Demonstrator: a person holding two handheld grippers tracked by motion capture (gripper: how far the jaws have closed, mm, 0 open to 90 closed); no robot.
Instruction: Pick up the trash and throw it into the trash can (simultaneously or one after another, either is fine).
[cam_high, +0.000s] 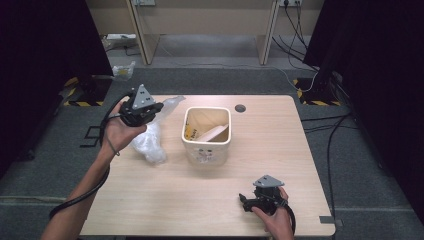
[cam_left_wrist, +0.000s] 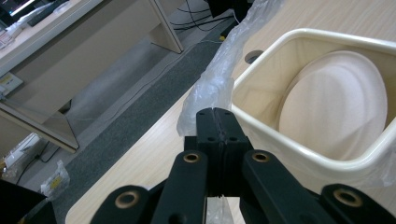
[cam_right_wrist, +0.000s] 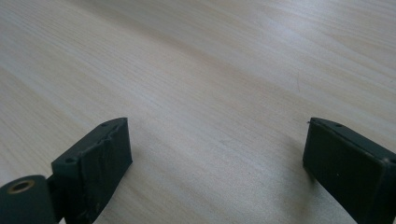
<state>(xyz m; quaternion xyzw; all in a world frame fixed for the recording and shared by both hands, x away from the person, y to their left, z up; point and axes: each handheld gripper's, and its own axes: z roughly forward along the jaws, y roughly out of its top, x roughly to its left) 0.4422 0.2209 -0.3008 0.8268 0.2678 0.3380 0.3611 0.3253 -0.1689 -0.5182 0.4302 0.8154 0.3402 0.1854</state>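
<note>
Pale matt wood-grain table, glossy smooth cream plastic bin with a matt paper-looking plate inside, and a crinkly clear plastic bag left of it.

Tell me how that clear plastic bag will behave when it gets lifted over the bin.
Likely floppy: the bag lies crumpled and sags beside the bin. Probably very light, since the thin film trails up from the shut left tool without pulling straight. Possibly slippery too, as the film looks glossy.
</note>
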